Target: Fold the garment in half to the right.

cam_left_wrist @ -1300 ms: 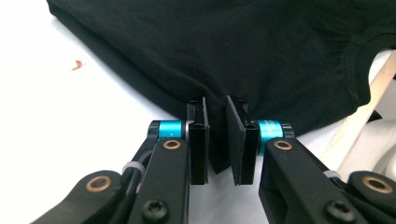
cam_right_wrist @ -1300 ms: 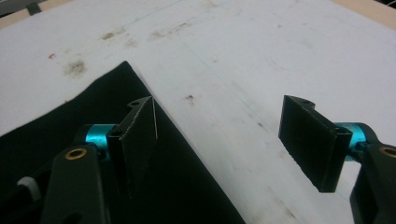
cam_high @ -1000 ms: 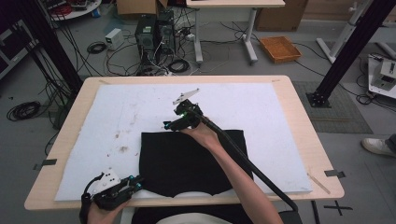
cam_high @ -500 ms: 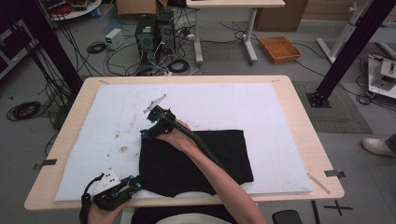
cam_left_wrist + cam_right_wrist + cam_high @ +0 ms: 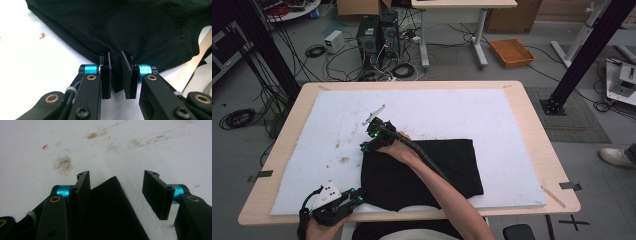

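— What's the setting?

— A wooden table [image 5: 532, 130] covered by a white mat [image 5: 462, 120], stained with brown smudges towards its left. Behind it, on a grey floor, stand computer towers [image 5: 379, 35] amid tangled cables, another desk, and a shallow orange tray [image 5: 512, 52]. A shoe [image 5: 618, 156] shows at the far right.

— And on the mat?

— A black cloth [image 5: 432, 172], folded flat, lies on the near half, roughly central, its near edge reaching the table's near side.

— Where is the right gripper [image 5: 368, 145]?

— At the cloth's far-left corner, the forearm reaching diagonally across the fabric. In the right gripper view its jaws are spread wide, and the pointed corner of the cloth [image 5: 112, 205] lies between them, resting against the left jaw with white mat showing beside the right one. It grips nothing.

— The left gripper [image 5: 357, 196]?

— At the cloth's near-left corner, by the table's near edge. In the left gripper view the jaws are pressed nearly together with a fold of the cloth's edge [image 5: 116, 82] pinched between them.

— Any writing?

— None legible. Small red marks sit on the mat, too small to tell.
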{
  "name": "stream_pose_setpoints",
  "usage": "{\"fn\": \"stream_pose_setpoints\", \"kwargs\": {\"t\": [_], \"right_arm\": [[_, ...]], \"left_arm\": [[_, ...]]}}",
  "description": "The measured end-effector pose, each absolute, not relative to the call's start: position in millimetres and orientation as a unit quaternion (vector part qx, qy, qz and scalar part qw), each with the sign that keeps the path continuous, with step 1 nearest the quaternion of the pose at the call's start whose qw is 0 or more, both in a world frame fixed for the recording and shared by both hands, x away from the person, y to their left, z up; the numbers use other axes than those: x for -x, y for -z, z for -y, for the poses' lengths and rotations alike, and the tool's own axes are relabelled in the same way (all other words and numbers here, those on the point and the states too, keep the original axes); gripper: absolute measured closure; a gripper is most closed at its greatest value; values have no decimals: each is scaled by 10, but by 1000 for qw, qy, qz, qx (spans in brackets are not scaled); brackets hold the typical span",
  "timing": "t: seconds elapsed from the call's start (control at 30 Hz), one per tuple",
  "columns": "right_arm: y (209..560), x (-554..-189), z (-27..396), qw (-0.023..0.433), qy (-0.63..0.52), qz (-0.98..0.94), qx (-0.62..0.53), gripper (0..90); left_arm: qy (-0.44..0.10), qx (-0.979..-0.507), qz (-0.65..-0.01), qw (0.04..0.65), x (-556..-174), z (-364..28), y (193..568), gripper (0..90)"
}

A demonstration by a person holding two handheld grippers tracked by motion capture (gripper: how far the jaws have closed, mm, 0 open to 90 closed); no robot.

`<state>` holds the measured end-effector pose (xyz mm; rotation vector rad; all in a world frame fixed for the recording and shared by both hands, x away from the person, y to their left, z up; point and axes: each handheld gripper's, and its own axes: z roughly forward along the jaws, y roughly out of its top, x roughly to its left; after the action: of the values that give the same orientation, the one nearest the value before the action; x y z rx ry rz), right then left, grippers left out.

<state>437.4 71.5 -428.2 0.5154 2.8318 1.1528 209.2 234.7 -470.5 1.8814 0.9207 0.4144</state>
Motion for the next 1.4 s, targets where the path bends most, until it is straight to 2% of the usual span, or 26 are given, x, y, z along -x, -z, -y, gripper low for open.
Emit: {"fn": "stream_pose_setpoints", "kwargs": {"t": [0.23, 0.43, 0.87, 1.1, 1.3, 1.4], "right_arm": [[4373, -4373, -747, 20, -377, -914, -148, 400], [4449, -4351, -798, 39, -366, -918, -149, 405], [4437, -4328, -806, 35, -371, -917, -142, 621], [4427, -4336, -790, 21, -371, -919, -131, 839], [4339, -4341, -812, 32, -363, -923, -122, 858], [4259, -4379, -815, 23, -367, -921, -129, 859]], "left_arm": [[-169, -773, -376, 483, -2097, -2351, 4705, 788], [-170, -773, -375, 483, -2095, -2352, 4708, 787], [-155, -765, -386, 492, -2110, -2372, 4719, 787], [-166, -767, -379, 490, -2109, -2370, 4706, 815], [-169, -764, -381, 493, -2130, -2415, 4666, 824], [-177, -761, -382, 493, -2129, -2441, 4615, 825]]}}
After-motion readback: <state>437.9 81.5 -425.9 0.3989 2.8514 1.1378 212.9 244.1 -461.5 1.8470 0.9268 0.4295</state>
